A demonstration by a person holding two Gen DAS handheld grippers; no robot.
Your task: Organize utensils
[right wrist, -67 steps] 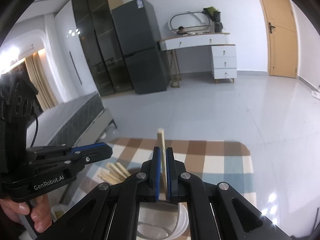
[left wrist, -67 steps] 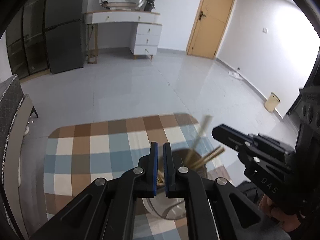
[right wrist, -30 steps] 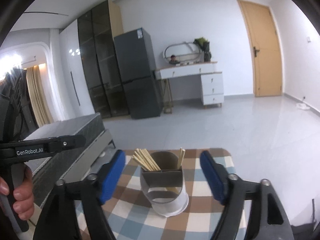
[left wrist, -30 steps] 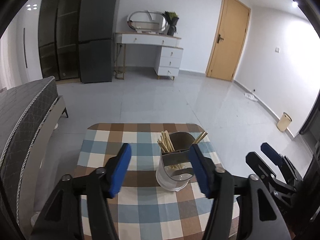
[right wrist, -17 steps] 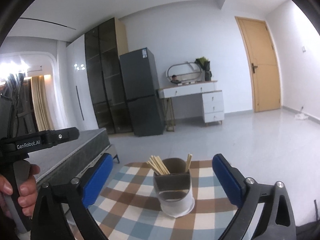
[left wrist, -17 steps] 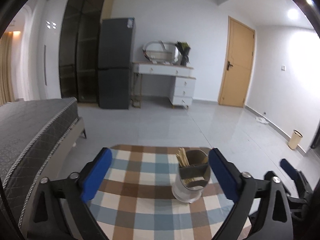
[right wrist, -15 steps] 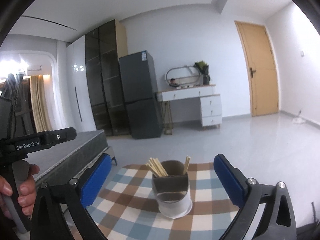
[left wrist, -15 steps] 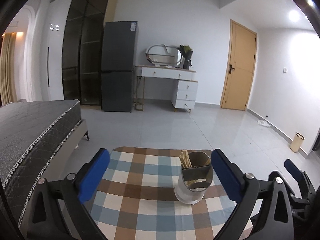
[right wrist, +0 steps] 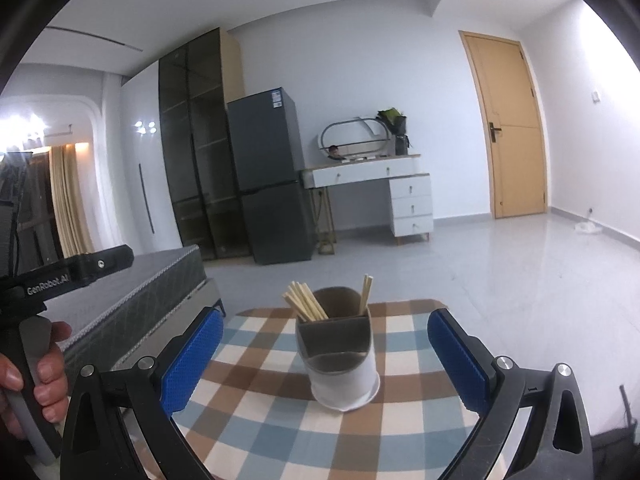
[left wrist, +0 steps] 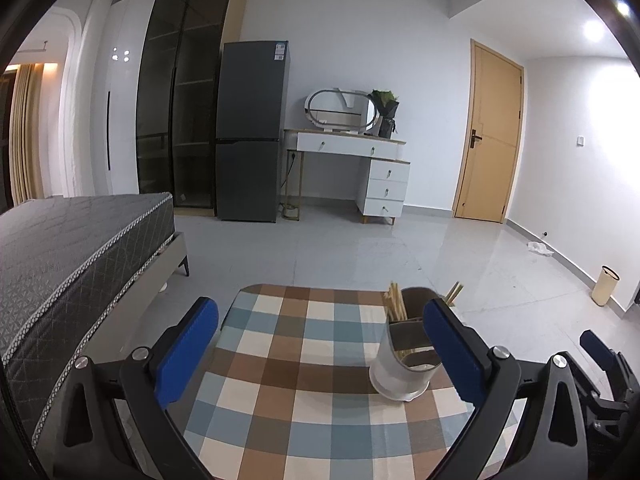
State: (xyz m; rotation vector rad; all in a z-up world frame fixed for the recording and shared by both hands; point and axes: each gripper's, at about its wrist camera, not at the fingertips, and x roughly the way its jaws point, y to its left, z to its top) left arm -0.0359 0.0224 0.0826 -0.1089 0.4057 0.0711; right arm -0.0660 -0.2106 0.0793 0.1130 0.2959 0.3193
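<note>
A white and grey utensil holder [right wrist: 340,364] stands on the checked tablecloth [right wrist: 280,432]. A bunch of wooden chopsticks [right wrist: 304,302] leans in its left compartment, and a single one [right wrist: 365,294] sticks up on the right. My right gripper [right wrist: 324,328] is open and wide, a short way in front of the holder, with nothing between its pads. In the left wrist view the holder [left wrist: 402,364] is partly hidden behind the right finger [left wrist: 452,352]. My left gripper [left wrist: 320,320] is open and empty, and faces bare cloth [left wrist: 296,392] left of the holder.
A grey bed [left wrist: 60,256] runs along the table's left side. Across the tiled floor stand a dark fridge [left wrist: 250,132], a white dresser [left wrist: 360,168] and a wooden door [left wrist: 490,132]. A small bin [left wrist: 606,290] is by the right wall. A hand [right wrist: 44,376] grips the left gripper's handle.
Both grippers were shut on chopsticks above the holder. They let them go into it, opened wide and drew back. The holder now looks smaller and farther away.
</note>
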